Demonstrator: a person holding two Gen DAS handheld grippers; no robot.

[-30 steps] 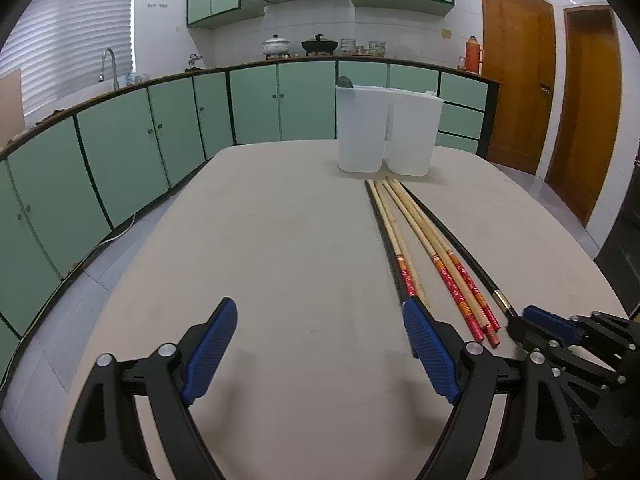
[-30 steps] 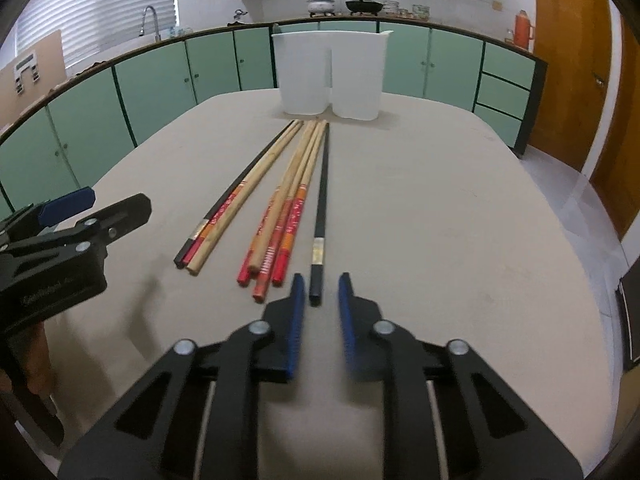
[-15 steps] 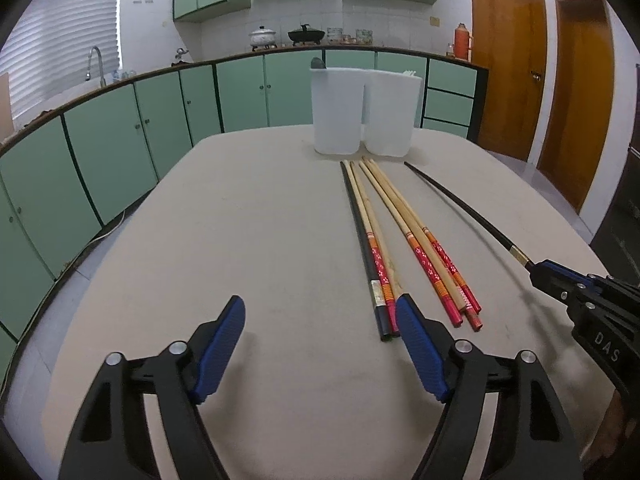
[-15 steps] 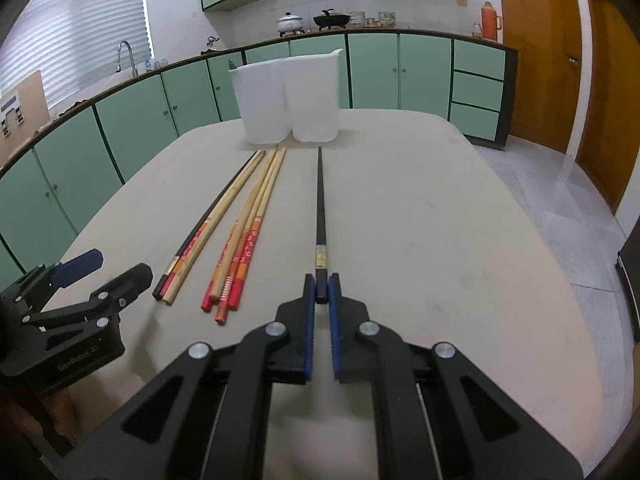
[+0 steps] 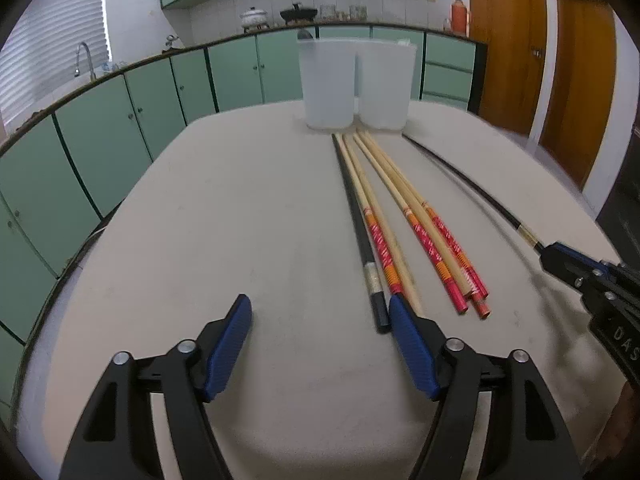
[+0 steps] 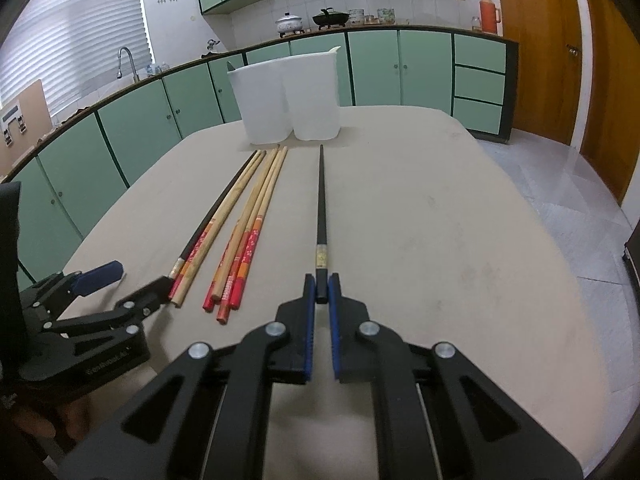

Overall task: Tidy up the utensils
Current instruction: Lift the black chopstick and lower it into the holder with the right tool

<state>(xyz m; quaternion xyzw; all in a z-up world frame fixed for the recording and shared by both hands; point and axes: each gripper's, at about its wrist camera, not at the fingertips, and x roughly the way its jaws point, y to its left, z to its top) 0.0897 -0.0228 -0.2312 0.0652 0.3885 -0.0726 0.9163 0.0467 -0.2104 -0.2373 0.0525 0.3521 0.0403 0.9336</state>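
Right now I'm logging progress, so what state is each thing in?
Right gripper: shut on black chopstick.
Left gripper: open, holding nothing.
Second black chopstick: lying on table.
Bamboo chopsticks: lying beside it.
White containers: upright.

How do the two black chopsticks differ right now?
The right-hand black chopstick is clamped at its butt in the right gripper and sits apart; the left-hand black chopstick lies ungripped beside the bamboo chopsticks, near the open left gripper. Both point toward the white containers.

green cabinets (image 6: 132, 136) | wooden doors (image 6: 532, 40) (closed) | tiled floor (image 6: 560, 184) | window blinds (image 6: 80, 28)
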